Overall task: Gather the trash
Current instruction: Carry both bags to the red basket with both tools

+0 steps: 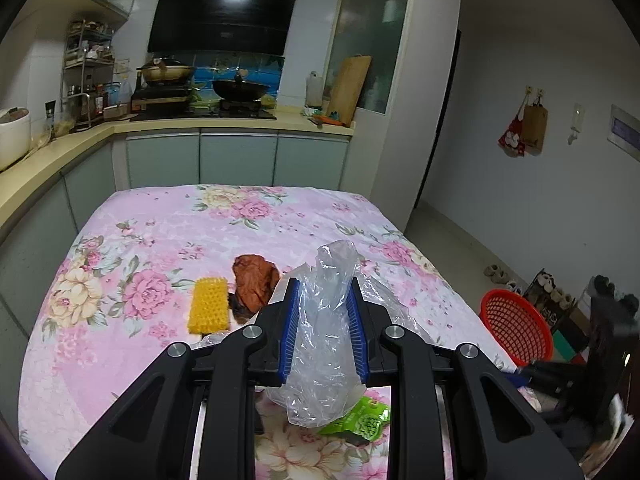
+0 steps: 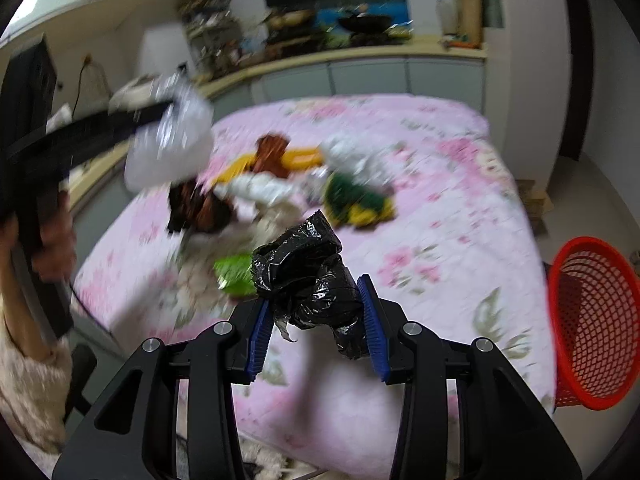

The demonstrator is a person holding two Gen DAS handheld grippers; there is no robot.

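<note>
Kitchen, table w/ pink floral cloth (image 1: pixel 168 240). Left gripper (image 1: pixel 324 308) clamped on clear plastic bag (image 1: pixel 326 332), lifted off table. Right gripper (image 2: pixel 316 320) clamped on crumpled black bag (image 2: pixel 308 276), nearer red mesh basket (image 2: pixel 592 320), prob. the drop target. Green wrapper (image 1: pixel 360 420), brown wrapper (image 1: pixel 254 280) not yet collected.

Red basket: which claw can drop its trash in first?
Probably the right claw. It grips the black bag, and the red basket looms close beside it. The left claw, holding the clear bag, sees the basket farther off.
</note>
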